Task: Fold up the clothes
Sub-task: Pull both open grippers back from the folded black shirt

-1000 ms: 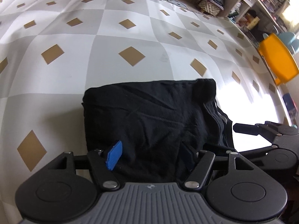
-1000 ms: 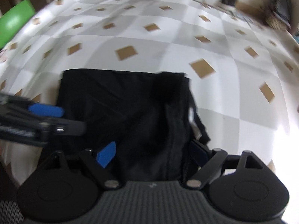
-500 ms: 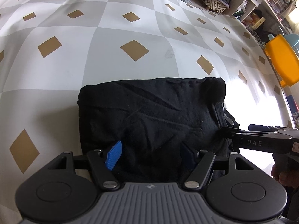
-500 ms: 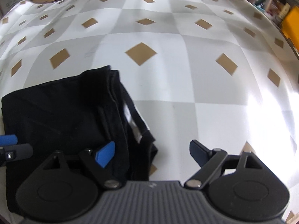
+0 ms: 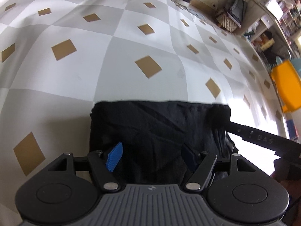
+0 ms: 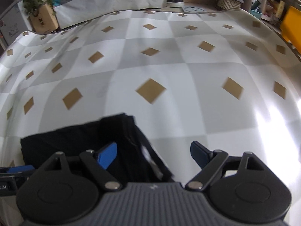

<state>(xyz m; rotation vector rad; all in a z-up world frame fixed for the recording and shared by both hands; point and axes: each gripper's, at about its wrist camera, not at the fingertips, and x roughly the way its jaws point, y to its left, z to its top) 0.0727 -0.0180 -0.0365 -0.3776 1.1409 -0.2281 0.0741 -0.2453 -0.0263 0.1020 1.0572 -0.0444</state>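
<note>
The folded black cloth garment (image 5: 160,131) lay as a compact rectangle on the checked grey-and-white sheet with tan diamonds (image 5: 112,56) that covered the desk, close to the near edge and directly under both tools. Nearest the left wrist camera, the left gripper (image 5: 150,158) stood released, its jaws apart with one blue pad and one dark pad hovering over the garment's near half; whether the pads brushed the cloth could not be told. The bundle's long axis ran left to right across that view, square to the way the jaws pointed. The right gripper (image 6: 153,155) was also unclenched and wide, straddling the garment's right-hand edge (image 6: 146,150): its left pad was over the cloth, its right pad over bare sheet. Nothing was gripped by either. The left gripper looked the better centred on the bundle, so it was probably the nearer for a final fold or lift. Beyond, a yellow plastic chair (image 5: 286,86) and cluttered shelves (image 5: 272,9) stood past the far right edge.
</note>
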